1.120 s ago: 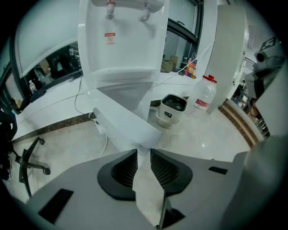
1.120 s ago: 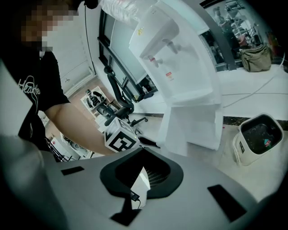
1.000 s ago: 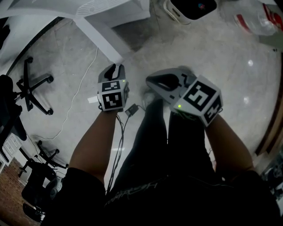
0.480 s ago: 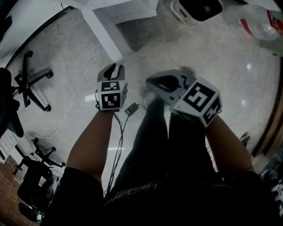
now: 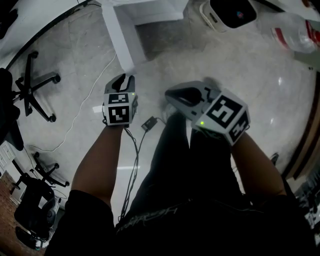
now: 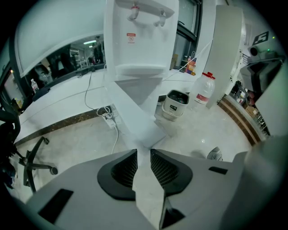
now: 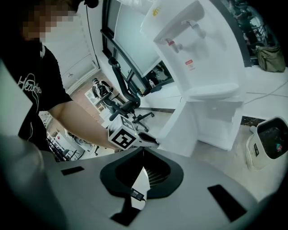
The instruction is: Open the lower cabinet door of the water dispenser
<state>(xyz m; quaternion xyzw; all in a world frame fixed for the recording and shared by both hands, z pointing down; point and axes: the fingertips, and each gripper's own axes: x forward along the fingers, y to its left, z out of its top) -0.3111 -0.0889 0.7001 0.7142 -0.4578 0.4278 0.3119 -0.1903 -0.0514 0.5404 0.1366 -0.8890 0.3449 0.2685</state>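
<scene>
Glossy pale floor (image 5: 265,95); black swivel-chair base (image 5: 37,92) at left, a second chair (image 5: 42,175) nearer, thin white cable (image 5: 82,111) trailing across between. Small white appliance with dark top (image 5: 227,12) on the floor, clear jug with red cap (image 6: 203,88) near it. Power strip (image 6: 108,119) at the wall's foot.
</scene>
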